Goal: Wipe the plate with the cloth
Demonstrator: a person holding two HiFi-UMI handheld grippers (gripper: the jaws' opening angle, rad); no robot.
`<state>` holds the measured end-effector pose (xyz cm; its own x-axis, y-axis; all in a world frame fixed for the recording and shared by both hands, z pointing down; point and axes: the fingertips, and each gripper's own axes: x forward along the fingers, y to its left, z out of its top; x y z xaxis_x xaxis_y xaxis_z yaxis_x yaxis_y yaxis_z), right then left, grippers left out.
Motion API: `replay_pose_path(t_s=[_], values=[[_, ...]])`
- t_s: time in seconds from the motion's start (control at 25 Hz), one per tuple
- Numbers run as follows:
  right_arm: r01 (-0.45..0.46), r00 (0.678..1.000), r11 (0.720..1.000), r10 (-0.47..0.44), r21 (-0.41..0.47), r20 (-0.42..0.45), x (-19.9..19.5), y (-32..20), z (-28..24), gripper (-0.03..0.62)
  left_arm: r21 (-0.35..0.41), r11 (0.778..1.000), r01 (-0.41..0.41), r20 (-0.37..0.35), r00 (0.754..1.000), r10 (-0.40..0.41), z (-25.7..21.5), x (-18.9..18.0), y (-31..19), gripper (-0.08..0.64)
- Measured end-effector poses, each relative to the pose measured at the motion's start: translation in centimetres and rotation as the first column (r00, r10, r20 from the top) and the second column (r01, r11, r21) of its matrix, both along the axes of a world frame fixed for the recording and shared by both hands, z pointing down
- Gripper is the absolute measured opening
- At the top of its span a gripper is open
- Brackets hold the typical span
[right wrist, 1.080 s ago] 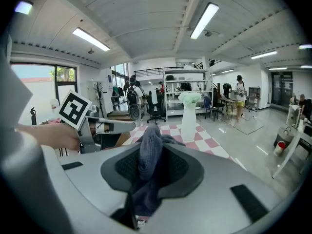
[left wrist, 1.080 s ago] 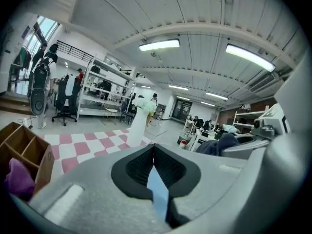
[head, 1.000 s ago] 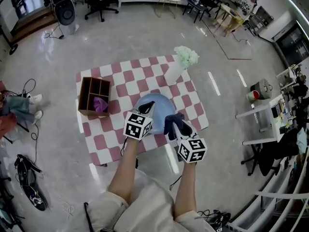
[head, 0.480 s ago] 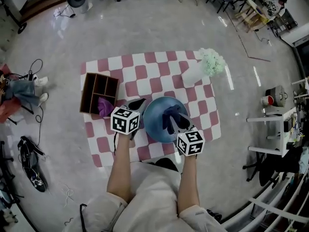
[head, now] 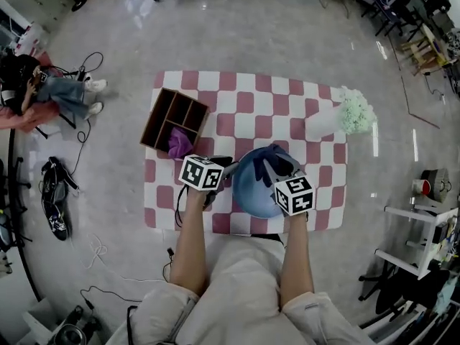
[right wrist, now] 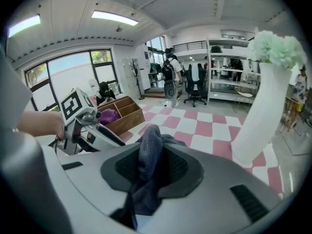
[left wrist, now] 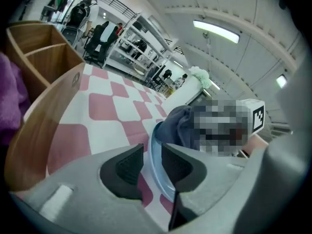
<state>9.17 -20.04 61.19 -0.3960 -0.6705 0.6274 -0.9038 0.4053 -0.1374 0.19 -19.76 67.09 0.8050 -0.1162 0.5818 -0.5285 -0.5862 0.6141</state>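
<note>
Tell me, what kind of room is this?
Probably a lab or office workroom, not a home: a rolling office chair, metal shelves and long ceiling strip lights suggest it.

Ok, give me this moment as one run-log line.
left gripper: shut on plate rim | right gripper: shut on cloth | cloth: on plate, far side

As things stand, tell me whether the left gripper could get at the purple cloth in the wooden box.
Probably not yet: the left gripper is shut on the plate. The purple cloth lies uncovered close beside it.
</note>
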Motion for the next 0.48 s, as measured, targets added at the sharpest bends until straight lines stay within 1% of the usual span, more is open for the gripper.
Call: replay_pose_path(t_s=[0.08,0.16,0.24,0.32,0.4,0.48], values=[[0.066,0.998,0.998,-0.066,-0.018,0.007,-0.2,-0.2,0.0,0.099,-0.04,0.999,0.026,0.016,1.0,-0.025,0.9,0.3,1.1,0.109],[0.111,0.994,0.994,-0.11,-0.026,0.017,-0.3,-0.2,0.1,0.1,-0.075,0.995,0.061,0.011,0.998,-0.061,1.5,0.8,1.7,0.109],[0.145,0.989,0.989,-0.145,-0.024,0.025,-0.3,-0.1,0.2,0.098,-0.107,0.987,0.117,-0.007,0.993,-0.118,2.1,1.2,1.5,0.109],[0.183,0.983,0.983,-0.183,-0.013,0.033,-0.5,0.7,0.5,0.099,-0.133,0.974,0.181,-0.006,0.983,-0.184,2.8,1.1,1.3,0.105],[0.219,0.975,0.976,-0.219,0.007,0.041,-0.8,2.0,0.6,0.098,-0.127,0.966,0.226,0.025,0.974,-0.224,3.5,0.9,1.1,0.055],[0.234,0.971,0.972,-0.234,0.024,0.052,-0.7,2.7,0.9,0.099,-0.092,0.969,0.23,0.063,0.972,-0.225,3.7,0.7,1.1,0.041]])
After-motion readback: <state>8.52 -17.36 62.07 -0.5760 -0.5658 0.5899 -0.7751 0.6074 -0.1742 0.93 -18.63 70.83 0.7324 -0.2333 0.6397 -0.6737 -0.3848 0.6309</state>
